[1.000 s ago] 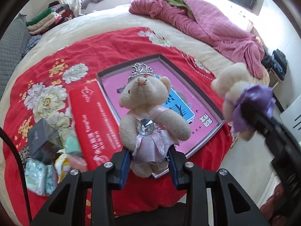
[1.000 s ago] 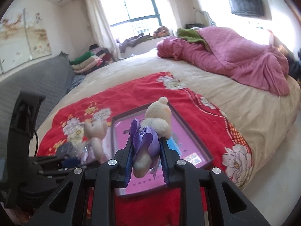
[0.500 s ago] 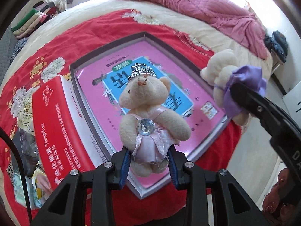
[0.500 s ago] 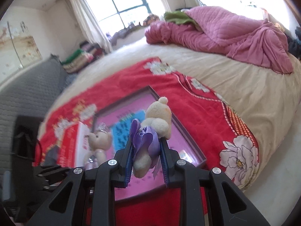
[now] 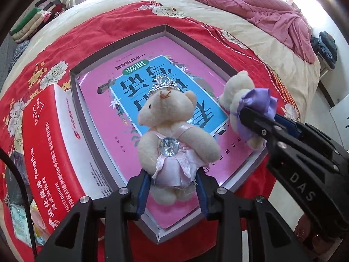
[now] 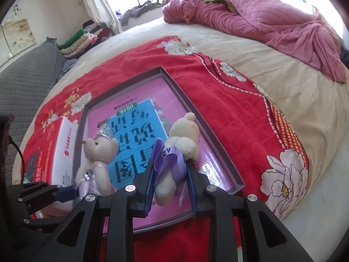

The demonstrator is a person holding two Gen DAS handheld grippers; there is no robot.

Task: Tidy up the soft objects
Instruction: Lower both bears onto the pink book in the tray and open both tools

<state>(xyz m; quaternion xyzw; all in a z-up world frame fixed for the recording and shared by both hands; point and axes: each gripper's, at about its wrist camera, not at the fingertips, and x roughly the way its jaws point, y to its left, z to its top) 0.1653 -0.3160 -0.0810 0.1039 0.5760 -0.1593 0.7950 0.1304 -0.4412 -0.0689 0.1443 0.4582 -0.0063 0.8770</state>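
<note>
My left gripper (image 5: 173, 184) is shut on a cream teddy bear in a pink dress with a silver tiara (image 5: 172, 135); it also shows in the right wrist view (image 6: 98, 152). My right gripper (image 6: 170, 187) is shut on a cream teddy bear in a purple dress (image 6: 172, 159), seen in the left wrist view (image 5: 246, 102) to the right of the first. Both bears hang just above a shallow grey box (image 5: 74, 100) holding a pink and blue book (image 5: 135, 80). The box (image 6: 218, 148) lies on a red floral blanket.
A red and white carton (image 5: 48, 144) lies left of the box, with small packets (image 5: 19, 224) beyond it. A pink quilt (image 6: 261, 19) is heaped at the far side of the bed. Folded clothes (image 6: 82, 37) are stacked by the window. The bed edge is at the right.
Both grippers have moved forward and down over the box with their bears. The box and book now fill more of both views.
</note>
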